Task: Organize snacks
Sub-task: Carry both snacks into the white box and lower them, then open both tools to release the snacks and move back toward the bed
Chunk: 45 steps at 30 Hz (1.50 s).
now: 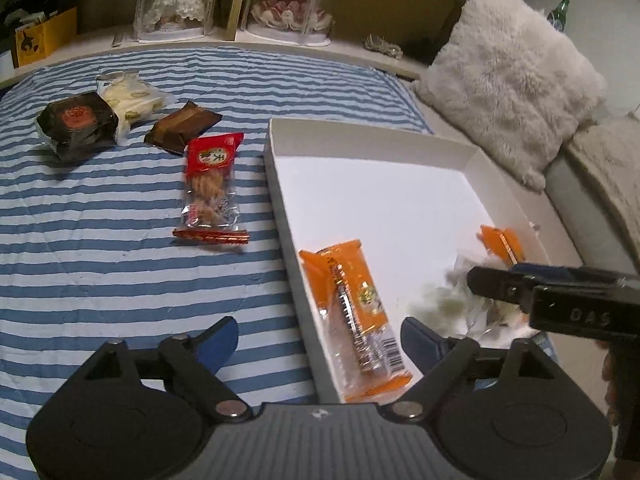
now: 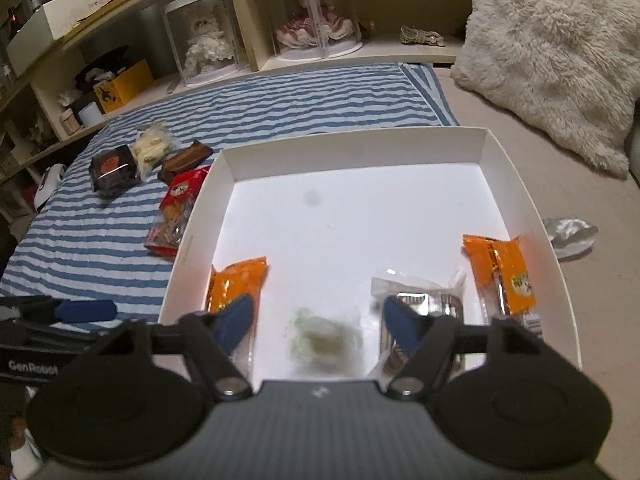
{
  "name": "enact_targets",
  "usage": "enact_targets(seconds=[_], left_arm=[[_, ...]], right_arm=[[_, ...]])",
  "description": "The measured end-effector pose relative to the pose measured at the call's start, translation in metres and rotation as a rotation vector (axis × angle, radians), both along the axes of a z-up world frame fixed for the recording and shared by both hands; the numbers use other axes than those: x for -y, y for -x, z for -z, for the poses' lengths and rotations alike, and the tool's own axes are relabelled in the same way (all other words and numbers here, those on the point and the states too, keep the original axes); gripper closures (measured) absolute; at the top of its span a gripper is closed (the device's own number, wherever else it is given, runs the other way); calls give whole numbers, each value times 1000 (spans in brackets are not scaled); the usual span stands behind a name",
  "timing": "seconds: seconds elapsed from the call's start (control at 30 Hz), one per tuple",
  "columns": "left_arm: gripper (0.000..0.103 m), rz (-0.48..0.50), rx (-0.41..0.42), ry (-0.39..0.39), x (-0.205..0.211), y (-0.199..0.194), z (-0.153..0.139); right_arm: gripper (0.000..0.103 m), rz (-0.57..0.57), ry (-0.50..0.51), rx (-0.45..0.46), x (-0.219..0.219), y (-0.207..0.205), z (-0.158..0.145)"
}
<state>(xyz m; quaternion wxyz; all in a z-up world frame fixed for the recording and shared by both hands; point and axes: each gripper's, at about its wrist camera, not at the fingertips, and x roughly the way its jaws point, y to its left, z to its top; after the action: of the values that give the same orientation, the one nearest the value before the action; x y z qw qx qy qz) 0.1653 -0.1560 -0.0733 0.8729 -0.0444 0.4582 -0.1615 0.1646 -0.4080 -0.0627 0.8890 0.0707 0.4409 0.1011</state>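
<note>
My right gripper is spread over the near edge of the white box; a blurred green-white snack sits between its fingers, apparently just released. My left gripper is spread and empty over the box's left wall. Next, I judge: fetch the red snack pack lying on the striped blanket just beside that wall.

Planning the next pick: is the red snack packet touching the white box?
Apart. The left wrist view shows a strip of striped blanket between the red snack packet and the white box wall; the right wrist view hides that gap.
</note>
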Motion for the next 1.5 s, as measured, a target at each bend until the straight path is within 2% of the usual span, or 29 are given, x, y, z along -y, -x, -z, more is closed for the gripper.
enact_targets(seconds=[0.2, 0.43, 0.63, 1.03, 1.27, 1.5], left_arm=[[1, 0, -20, -14, -4, 0, 3], [0, -21, -18, -18, -13, -1, 2], [0, -28, -2, -62, -19, -1, 2], [0, -70, -9, -82, -40, -6, 2], [0, -142, -11, -80, -66, -14, 2], [0, -213, 1, -78, -93, -22, -3]], right_arm=[[9, -42, 25, -39, -3, 0, 6], [1, -61, 34, -57, -3, 2, 9], [1, -74, 56, -45, -9, 3, 9], [1, -61, 60, -52, -18, -5, 12], [1, -52, 83, -1, -37, -17, 12], [1, -42, 24, 54, -56, -26, 5]])
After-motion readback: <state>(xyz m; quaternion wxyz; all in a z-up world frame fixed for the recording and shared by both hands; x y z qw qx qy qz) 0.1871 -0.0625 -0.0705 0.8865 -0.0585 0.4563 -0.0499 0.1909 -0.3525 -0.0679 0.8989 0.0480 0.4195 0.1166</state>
